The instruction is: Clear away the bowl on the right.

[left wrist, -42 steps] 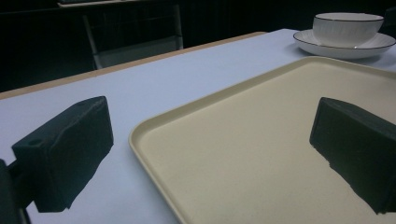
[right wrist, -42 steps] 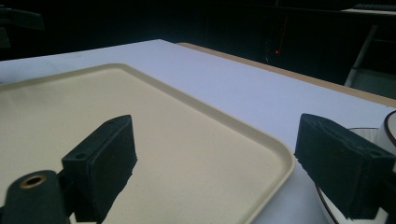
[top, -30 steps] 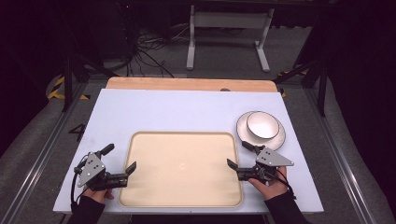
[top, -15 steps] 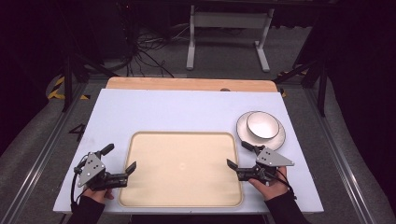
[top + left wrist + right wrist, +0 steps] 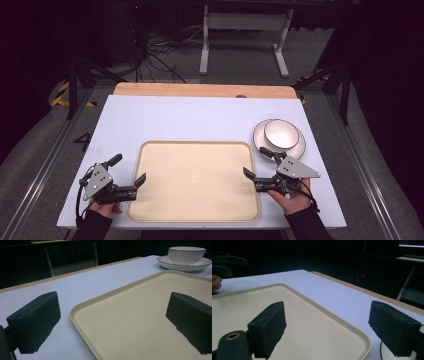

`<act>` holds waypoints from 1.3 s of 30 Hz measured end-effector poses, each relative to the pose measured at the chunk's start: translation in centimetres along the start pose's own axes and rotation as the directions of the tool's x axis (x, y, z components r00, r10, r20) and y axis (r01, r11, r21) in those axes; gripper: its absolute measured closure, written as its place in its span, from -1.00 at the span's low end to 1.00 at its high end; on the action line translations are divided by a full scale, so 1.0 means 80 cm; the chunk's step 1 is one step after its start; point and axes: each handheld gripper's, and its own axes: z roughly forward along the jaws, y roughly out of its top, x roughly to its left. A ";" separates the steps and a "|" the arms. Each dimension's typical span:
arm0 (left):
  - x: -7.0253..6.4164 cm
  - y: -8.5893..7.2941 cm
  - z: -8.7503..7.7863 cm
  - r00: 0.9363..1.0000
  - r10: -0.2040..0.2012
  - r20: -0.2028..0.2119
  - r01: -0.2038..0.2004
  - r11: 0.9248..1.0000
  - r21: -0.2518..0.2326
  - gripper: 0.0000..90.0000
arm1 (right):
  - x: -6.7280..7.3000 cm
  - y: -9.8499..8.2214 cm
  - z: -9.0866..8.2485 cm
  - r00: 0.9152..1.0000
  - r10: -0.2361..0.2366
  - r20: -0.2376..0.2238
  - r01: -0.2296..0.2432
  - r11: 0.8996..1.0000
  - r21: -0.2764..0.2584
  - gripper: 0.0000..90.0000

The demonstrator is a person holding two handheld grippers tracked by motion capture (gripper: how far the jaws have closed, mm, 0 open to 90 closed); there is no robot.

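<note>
- We are holding the left gripper (image 5: 128, 173) wide open at the tray's (image 5: 195, 210) left rim, 1 jaw over the table (image 5: 200, 117) and 1 over the tray floor, gripping nothing.
- We are holding the right gripper (image 5: 258, 164) just as wide at the tray's right rim, also empty, its far jaw reaching toward the saucer (image 5: 298, 148).
- The tray is lying flat and bare at the near middle of the table, its front rim close to the table's near edge.
- The bowl (image 5: 281, 134) is sitting in the saucer just past the tray's far right corner, near the right gripper.
- We are judging this as the approach step: both tools are lining up on the rims, and nothing is grasped yet.
- Next, we are thinking each gripper needs to drop so the rim sits between its jaws, then close evenly on both sides.
- The room behind the tray is looking open; the right side is tighter, with the saucer close, so any swing there is risking a knock.
</note>
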 end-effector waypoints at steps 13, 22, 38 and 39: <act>0.000 0.000 0.000 1.000 0.000 0.000 0.000 1.000 0.002 -1.00 | 0.005 0.022 -0.010 1.000 -0.005 0.004 0.005 0.999 -0.035 -0.65; 0.000 0.000 0.000 1.000 0.000 0.000 0.000 1.000 0.000 -1.00 | 0.003 0.032 -0.018 0.999 0.029 0.042 -0.028 0.999 -0.030 -0.58; -0.001 0.000 0.000 1.000 0.001 -0.001 -0.001 1.000 0.002 -1.00 | -0.023 0.036 -0.044 0.976 0.079 0.205 -0.076 0.997 -0.019 -0.53; -0.001 0.000 0.000 1.000 0.000 0.000 0.000 1.000 0.000 -1.00 | -0.024 0.036 -0.045 0.974 0.076 0.213 -0.075 0.997 -0.015 -0.53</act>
